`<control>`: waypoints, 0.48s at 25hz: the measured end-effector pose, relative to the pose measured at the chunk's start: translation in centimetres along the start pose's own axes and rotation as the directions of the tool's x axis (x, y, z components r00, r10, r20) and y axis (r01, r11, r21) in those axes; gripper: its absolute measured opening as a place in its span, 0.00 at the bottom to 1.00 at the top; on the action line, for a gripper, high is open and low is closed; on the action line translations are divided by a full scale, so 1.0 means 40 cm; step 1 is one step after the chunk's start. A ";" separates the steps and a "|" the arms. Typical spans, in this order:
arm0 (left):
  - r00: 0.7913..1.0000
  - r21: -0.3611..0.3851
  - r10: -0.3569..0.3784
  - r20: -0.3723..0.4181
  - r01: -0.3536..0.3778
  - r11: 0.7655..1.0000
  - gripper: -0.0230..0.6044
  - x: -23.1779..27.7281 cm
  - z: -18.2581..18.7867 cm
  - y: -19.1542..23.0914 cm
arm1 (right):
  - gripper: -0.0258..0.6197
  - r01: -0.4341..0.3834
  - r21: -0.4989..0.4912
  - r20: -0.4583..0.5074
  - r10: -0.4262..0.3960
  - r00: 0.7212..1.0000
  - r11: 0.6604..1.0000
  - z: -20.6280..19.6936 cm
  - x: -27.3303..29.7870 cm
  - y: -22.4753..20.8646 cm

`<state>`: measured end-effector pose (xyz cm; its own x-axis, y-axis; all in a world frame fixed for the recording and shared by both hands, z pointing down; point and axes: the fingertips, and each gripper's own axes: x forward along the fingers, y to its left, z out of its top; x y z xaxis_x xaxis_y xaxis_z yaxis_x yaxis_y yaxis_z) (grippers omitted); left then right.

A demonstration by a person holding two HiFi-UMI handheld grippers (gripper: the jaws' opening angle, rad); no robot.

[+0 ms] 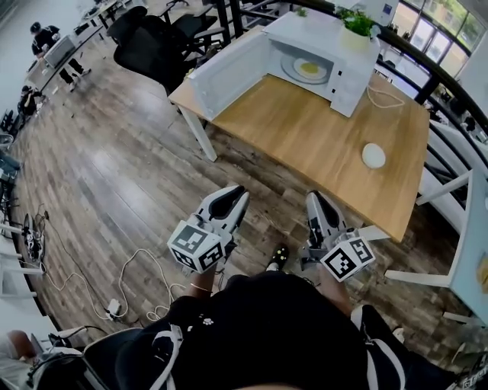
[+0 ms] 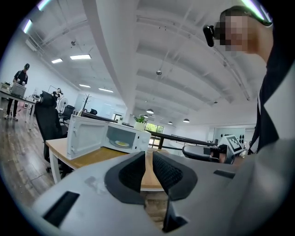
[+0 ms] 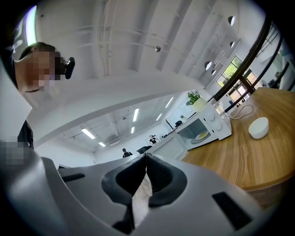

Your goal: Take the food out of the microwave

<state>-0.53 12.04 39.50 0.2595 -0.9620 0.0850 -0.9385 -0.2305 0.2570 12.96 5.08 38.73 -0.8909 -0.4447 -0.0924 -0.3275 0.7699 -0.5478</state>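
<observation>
The white microwave [image 1: 347, 72] stands at the far side of the wooden table [image 1: 305, 137], its door [image 1: 229, 72] swung wide open. Inside lies a plate of yellow food [image 1: 309, 69], which also shows in the left gripper view as food [image 2: 122, 143] and in the right gripper view as food [image 3: 201, 136]. My left gripper [image 1: 235, 190] hangs over the floor short of the table, jaws a narrow gap apart and holding nothing [image 2: 146, 154]. My right gripper [image 1: 314, 196] is beside it, tips touching, empty [image 3: 146, 156].
A white bowl [image 1: 374, 155] sits on the table's right part. A potted plant [image 1: 357, 23] stands on the microwave. Black office chairs [image 1: 152, 38] are behind the table's left end, a white chair [image 1: 457, 228] is at the right, and cables [image 1: 130, 282] lie on the floor.
</observation>
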 end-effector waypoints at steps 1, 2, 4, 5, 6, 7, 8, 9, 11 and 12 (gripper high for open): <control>1.000 0.006 -0.001 -0.001 0.001 1.000 0.09 0.020 0.005 0.002 | 0.04 -0.001 -0.002 -0.001 0.001 1.000 1.000 0.009 0.008 -0.015; 1.000 0.012 -0.002 -0.003 0.002 1.000 0.09 0.039 0.009 0.004 | 0.04 -0.002 -0.003 -0.001 0.002 1.000 1.000 0.018 0.015 -0.030; 1.000 0.019 -0.003 -0.005 0.003 1.000 0.09 0.076 0.013 0.007 | 0.04 -0.006 -0.002 0.002 0.006 1.000 1.000 0.035 0.029 -0.058; 1.000 0.020 -0.002 -0.005 0.002 1.000 0.09 0.092 0.013 0.009 | 0.04 -0.010 -0.003 0.002 0.010 1.000 1.000 0.042 0.035 -0.071; 1.000 0.021 -0.002 -0.005 0.002 1.000 0.09 0.107 0.014 0.010 | 0.04 -0.012 -0.004 0.002 0.012 1.000 1.000 0.048 0.041 -0.082; 1.000 0.022 -0.002 -0.005 0.002 1.000 0.09 0.121 0.013 0.011 | 0.04 -0.014 -0.007 0.002 0.014 1.000 1.000 0.054 0.045 -0.094; 1.000 0.023 -0.004 -0.005 0.004 1.000 0.09 0.135 0.013 0.012 | 0.04 -0.015 -0.010 0.002 0.015 1.000 1.000 0.059 0.050 -0.107; 1.000 0.025 -0.006 -0.004 0.006 1.000 0.09 0.148 0.014 0.014 | 0.04 -0.013 -0.012 0.002 0.013 1.000 1.000 0.064 0.055 -0.120; 1.000 0.026 -0.010 -0.006 0.011 1.000 0.09 0.172 0.017 0.016 | 0.04 -0.008 -0.005 0.005 0.008 1.000 1.000 0.074 0.067 -0.144; 1.000 0.025 -0.011 -0.008 0.011 1.000 0.09 0.181 0.018 0.019 | 0.04 -0.007 -0.001 0.006 0.007 1.000 1.000 0.079 0.072 -0.152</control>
<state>0.47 4.80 39.62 0.2717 -0.9582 0.0896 -0.9409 -0.2449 0.2340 13.37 -2.32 39.19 -0.8913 -0.4420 -0.1007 -0.3217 0.7732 -0.5464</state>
